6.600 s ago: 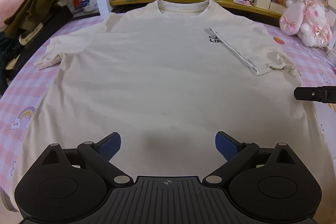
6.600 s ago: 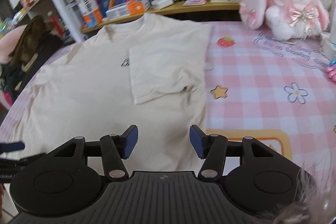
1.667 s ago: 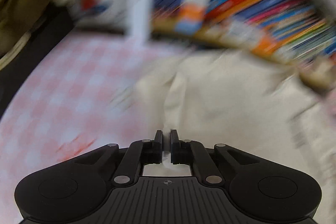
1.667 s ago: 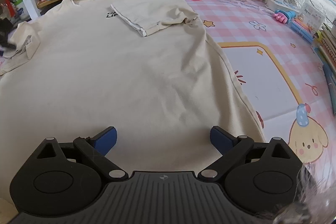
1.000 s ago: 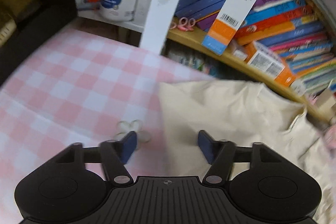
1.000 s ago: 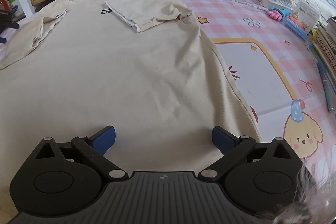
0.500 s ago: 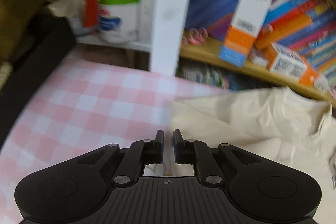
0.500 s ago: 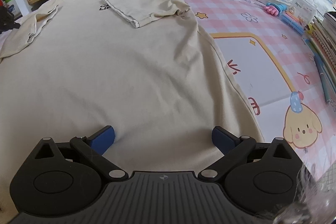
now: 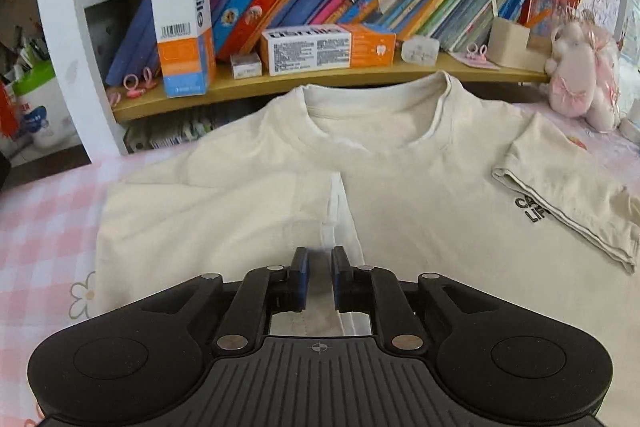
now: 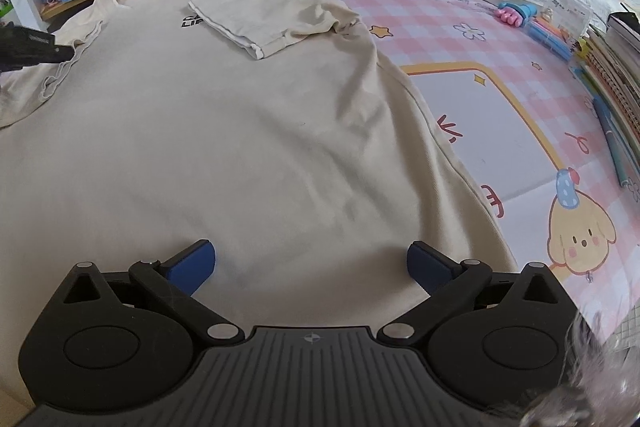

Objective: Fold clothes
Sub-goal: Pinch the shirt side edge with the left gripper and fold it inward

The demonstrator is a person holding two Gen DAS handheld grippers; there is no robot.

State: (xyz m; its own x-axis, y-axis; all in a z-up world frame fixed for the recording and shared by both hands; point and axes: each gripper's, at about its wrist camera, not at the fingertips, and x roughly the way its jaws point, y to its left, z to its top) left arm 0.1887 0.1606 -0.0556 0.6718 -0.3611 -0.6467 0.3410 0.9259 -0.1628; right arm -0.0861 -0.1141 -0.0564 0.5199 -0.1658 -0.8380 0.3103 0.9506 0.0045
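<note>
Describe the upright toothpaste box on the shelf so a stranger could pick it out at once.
Start at the wooden shelf of leaning books behind the cream T-shirt. At its left end, near the white post, stands the usmile box. It is the only carton standing upright, white on top, orange and blue below; its twin lies flat to the right.

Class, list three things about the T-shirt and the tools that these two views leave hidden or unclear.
1. T-shirt hem: hidden behind the right tool in the right wrist view.
2. Chest print: partly covered by the folded sleeve in the left wrist view.
3. Left tool: whether it pinches cloth; its nearly closed pads hide the contact.
</note>
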